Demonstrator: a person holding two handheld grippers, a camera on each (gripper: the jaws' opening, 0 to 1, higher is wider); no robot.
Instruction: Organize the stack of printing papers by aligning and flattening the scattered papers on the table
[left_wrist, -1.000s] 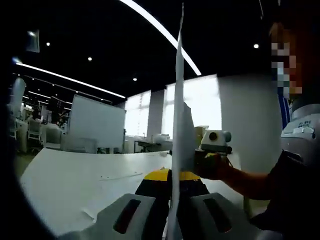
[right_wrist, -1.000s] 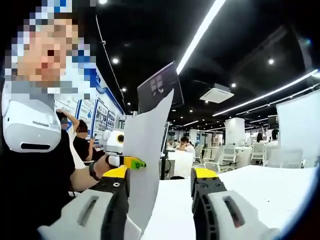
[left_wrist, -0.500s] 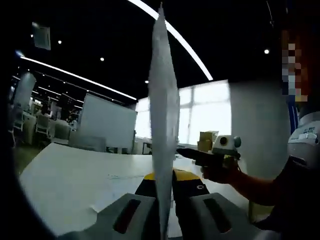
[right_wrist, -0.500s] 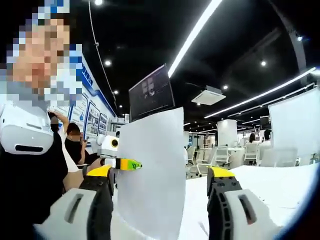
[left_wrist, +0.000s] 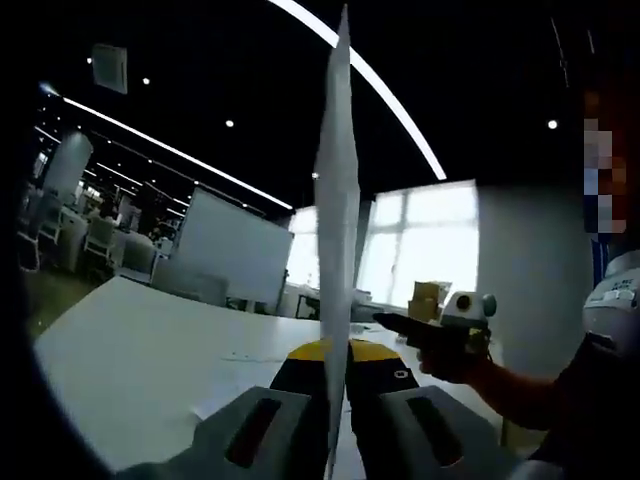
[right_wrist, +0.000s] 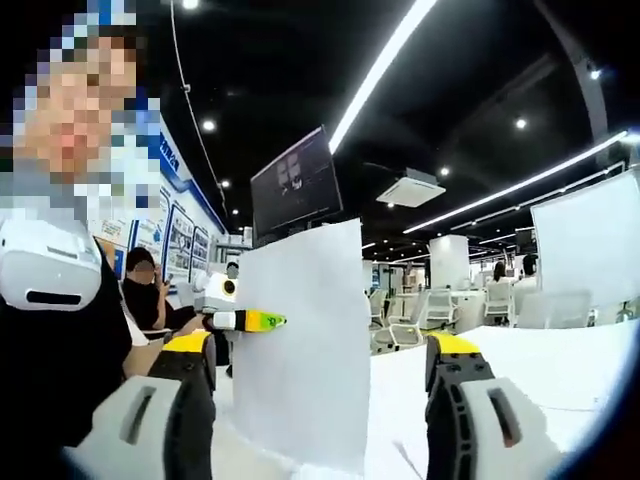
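The left gripper (left_wrist: 335, 420) has its jaws pressed together on the lower edge of the paper (left_wrist: 337, 250), which stands upright between them, seen edge-on, with its long axis pointing up. In the right gripper view the paper (right_wrist: 300, 350) shows its flat face and stands between the two jaws of the right gripper (right_wrist: 320, 400), which are spread wide and do not touch it. I think the paper is held upright so its edges can be aligned before it goes down on the table (left_wrist: 150, 370) below.
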